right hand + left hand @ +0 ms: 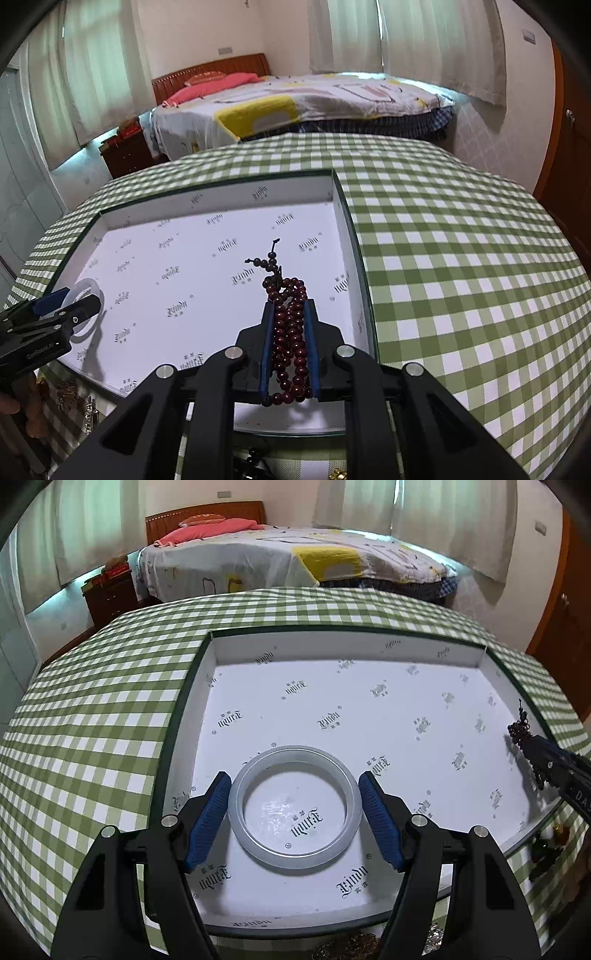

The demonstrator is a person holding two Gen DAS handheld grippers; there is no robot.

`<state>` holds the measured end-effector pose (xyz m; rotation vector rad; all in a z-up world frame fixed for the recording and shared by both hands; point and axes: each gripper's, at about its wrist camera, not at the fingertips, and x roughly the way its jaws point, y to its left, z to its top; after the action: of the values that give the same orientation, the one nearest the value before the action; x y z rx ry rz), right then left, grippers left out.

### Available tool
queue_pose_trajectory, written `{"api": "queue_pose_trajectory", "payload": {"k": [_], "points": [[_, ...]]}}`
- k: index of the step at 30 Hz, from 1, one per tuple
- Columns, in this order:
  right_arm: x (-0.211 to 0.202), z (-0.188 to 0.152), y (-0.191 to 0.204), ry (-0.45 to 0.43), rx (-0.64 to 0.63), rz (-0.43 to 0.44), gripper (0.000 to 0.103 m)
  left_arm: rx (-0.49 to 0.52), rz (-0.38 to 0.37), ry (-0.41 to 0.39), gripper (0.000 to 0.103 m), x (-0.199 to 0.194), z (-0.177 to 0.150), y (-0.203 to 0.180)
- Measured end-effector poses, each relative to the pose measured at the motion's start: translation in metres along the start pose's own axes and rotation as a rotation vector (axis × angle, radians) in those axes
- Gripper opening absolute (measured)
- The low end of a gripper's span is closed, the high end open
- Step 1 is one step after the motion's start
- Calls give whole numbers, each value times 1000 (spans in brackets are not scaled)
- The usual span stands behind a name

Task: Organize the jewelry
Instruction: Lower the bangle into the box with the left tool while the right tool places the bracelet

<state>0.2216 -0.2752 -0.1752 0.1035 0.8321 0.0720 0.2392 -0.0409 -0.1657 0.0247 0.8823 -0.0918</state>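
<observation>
the left gripper holds the pale jade bangle between its jaws over the white box on the checked tabletop; the right gripper has its jaws clamped on the dark red bead bracelet above the box's right side

Bedroom — made bed (wooden headboard), pale curtains, dark nightstand.

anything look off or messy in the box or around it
Nothing stands out. The open box sits square on the checked cloth, undamaged. The left gripper holds a pale bangle over it; the right gripper is shut on a bunched bead string. Some jewelry waits by the near edge.
</observation>
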Motion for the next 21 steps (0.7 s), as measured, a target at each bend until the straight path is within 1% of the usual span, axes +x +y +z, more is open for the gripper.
{"api": "queue_pose_trajectory", "payload": {"k": [4, 7, 8, 12, 15, 16, 19, 21], "points": [[-1, -2, 1, 8, -10, -7, 18, 23, 13, 15, 69, 4, 2, -6], [-1, -1, 2, 8, -25, -8, 27, 32, 19, 20, 69, 5, 2, -9], [1, 0, 4, 7, -27, -7, 32, 28, 16, 19, 70, 5, 2, -9], [-1, 0, 5, 5, -37, 6, 38, 31, 19, 21, 70, 7, 3, -10], [-3, 0, 5, 1, -41, 21, 43, 40, 17, 25, 78, 7, 3, -10], [-3, 0, 5, -1, -41, 24, 44, 42, 18, 25, 79, 8, 3, -12], [-8, -1, 4, -25, -42, 26, 53, 41, 19, 23, 81, 7, 2, -12], [-11, -2, 4, -36, -38, 31, 55, 36, 17, 8, 82, 4, 2, -11]]}}
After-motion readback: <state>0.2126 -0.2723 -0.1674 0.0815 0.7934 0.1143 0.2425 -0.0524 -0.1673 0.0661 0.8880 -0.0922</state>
